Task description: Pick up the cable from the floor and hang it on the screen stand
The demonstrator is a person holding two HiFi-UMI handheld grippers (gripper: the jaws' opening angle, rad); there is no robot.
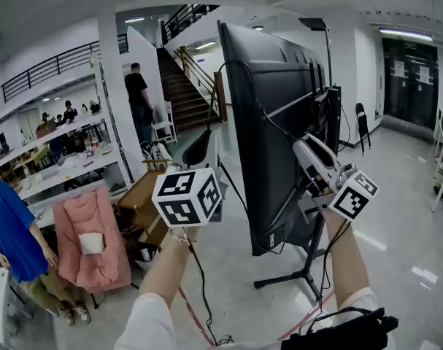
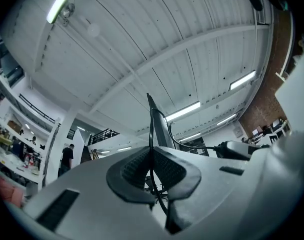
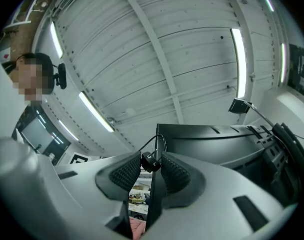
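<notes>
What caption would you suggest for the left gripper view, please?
Left gripper shut on a thin black cable, the screen's edge rising behind under a white ceiling.

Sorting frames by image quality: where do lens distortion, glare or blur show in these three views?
Head view: evenly lit and sharp, with wide-angle bowing of the screen. Left gripper view: heavy fisheye, dark corners, a bright ceiling light strip, the cable sharp. Right gripper view: same fisheye, the strip light glaring.
</notes>
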